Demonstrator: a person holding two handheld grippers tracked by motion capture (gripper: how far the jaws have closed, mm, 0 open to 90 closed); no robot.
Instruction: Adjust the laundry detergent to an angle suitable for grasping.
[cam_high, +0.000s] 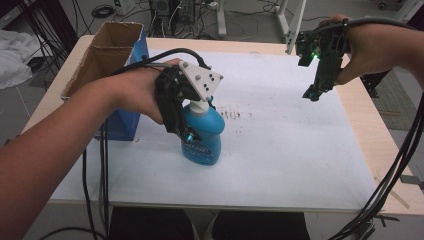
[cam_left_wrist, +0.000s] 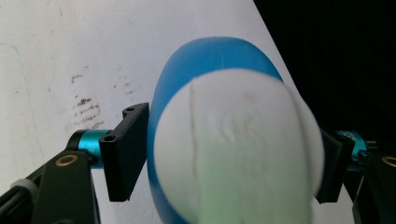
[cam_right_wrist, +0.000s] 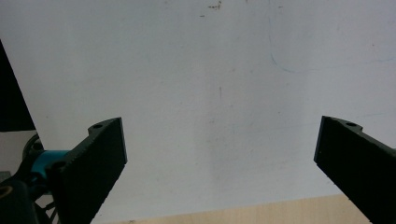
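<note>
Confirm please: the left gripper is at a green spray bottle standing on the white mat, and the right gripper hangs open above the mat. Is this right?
Not quite: the spray bottle is blue, not green, as the high view shows. The rest stands: the left gripper is at it on the white mat, and the right gripper hangs open above the mat.

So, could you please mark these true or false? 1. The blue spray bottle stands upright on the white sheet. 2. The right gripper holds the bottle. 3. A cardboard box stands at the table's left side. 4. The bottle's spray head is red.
1. True: the blue spray bottle stands upright on the white sheet.
2. False: the right gripper hangs over the sheet, jaws wide open with nothing between them. It is the left gripper whose jaws stand on either side of the bottle.
3. True: the open cardboard box stands at the left, beside the person's left hand.
4. False: the spray head is white.
</note>
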